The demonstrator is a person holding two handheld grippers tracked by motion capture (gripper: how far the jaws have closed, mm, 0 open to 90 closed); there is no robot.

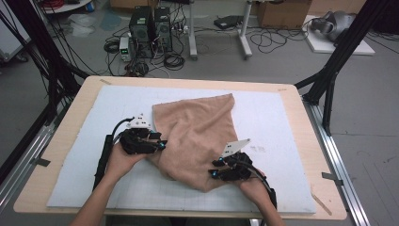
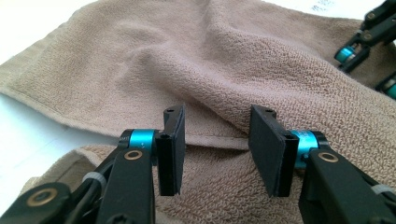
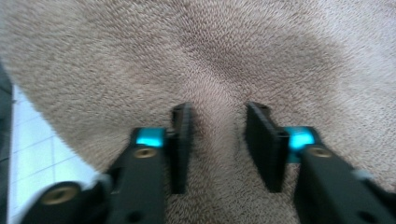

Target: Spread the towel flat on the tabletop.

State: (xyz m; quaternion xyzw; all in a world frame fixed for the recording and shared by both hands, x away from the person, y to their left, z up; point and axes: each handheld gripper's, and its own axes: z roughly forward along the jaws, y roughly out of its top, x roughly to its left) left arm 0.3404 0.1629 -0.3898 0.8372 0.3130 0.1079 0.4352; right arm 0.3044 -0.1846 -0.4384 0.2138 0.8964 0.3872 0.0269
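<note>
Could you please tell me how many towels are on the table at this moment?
1. A single tan towel lies rumpled at the middle of the white mat, between the left gripper and right gripper. Its folds could conceal something.

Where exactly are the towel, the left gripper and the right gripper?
towel (image 1: 197, 127), high view, on its rumpled middle.
left gripper (image 2: 215, 144), left gripper view, midway between its two black fingertips.
right gripper (image 3: 218, 140), right gripper view, midway between its fingertips, over the cloth.
</note>
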